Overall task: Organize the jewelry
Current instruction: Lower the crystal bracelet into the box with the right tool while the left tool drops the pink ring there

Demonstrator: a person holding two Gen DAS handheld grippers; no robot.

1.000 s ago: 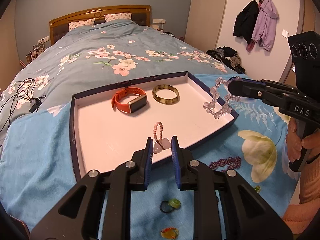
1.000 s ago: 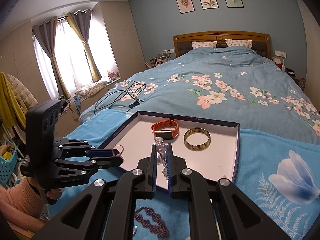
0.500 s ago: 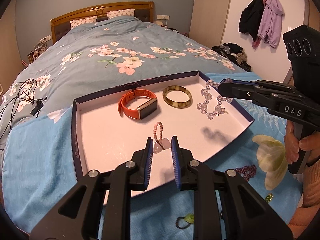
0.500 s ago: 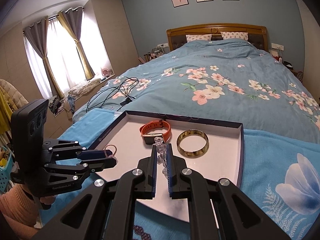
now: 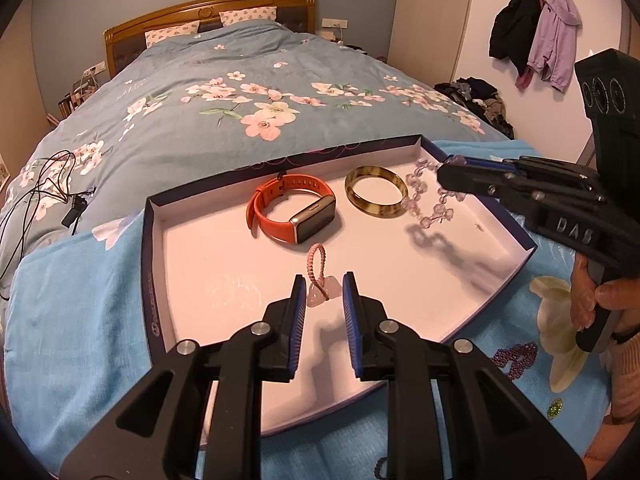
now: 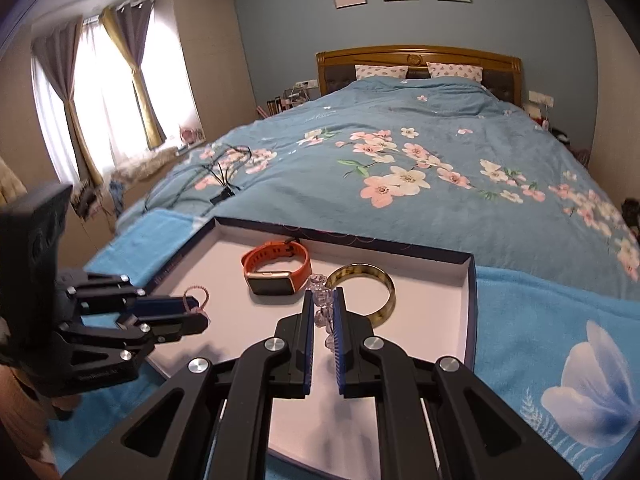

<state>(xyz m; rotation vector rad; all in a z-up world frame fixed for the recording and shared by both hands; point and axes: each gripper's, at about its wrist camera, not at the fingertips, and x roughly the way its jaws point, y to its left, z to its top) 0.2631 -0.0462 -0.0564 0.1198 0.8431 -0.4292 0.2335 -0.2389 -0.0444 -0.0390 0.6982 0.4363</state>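
Hand-held gripper (image 5: 323,300) grips pink charm (image 5: 320,294); watch (image 5: 294,214) ahead.

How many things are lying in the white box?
2: the orange watch in the middle and the brownish bangle beside it, both lying in the box. Nothing else seems hidden.

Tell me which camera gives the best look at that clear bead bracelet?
The left wrist view: the clear bead bracelet hangs as a full loop from the right gripper, over the tray. The right wrist view shows only a few beads pinched between that gripper's own fingers.
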